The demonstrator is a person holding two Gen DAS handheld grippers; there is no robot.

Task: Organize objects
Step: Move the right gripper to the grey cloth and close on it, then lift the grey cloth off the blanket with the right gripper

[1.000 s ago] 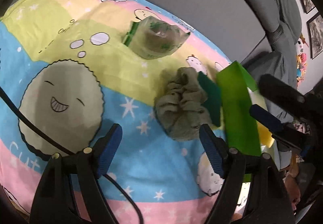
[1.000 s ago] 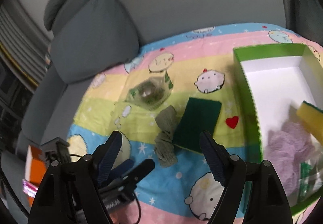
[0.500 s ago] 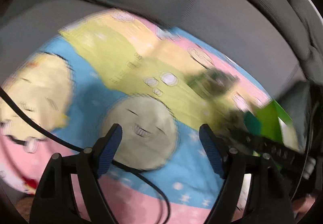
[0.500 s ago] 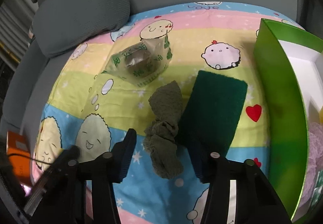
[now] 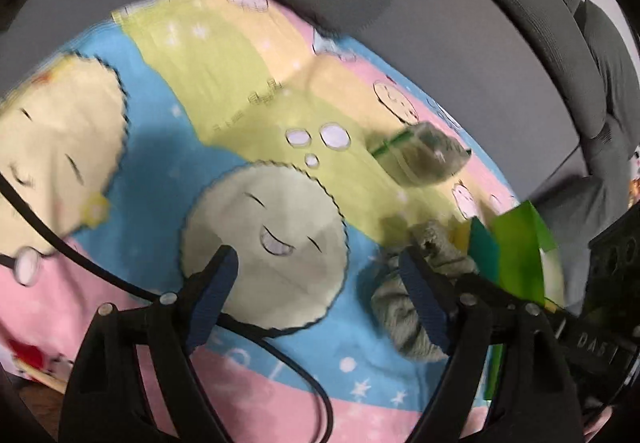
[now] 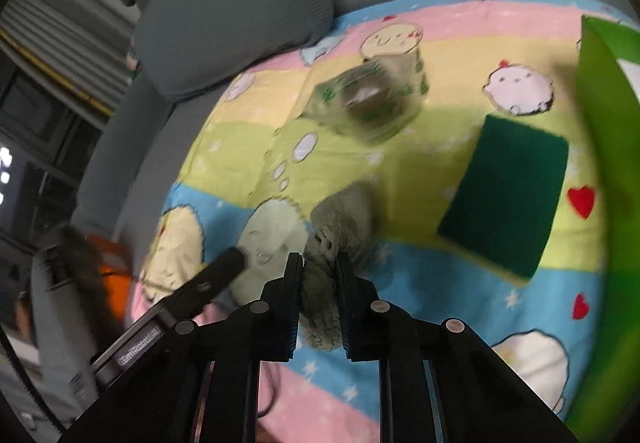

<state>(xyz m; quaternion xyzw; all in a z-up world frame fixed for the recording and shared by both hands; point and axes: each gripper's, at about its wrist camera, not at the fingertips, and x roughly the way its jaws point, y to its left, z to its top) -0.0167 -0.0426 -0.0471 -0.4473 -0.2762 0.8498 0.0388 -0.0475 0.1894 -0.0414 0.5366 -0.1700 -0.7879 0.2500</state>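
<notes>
Now, grip: the right gripper has its jaws clamped on the grey-green cloth, pinching the bunched near end; the rest of the cloth spills out toward 12 o'clock of the tips.
Why held so: a soft, crumpled rag gives no firm edge, so a squeeze across its bulk looks like the surest hold for carrying it to the green box.
Box: at 3 o'clock in the right wrist view, its wall upright and open side up.
Sponge: the dark green sponge lies flat at 2 o'clock of the claw, between cloth and box, apart from both.
Wrapped packet: the clear packet sits at 12 o'clock, farther back.
Left gripper: jaws opening, nothing between them; the cloth is just beyond its 3 o'clock finger.
</notes>
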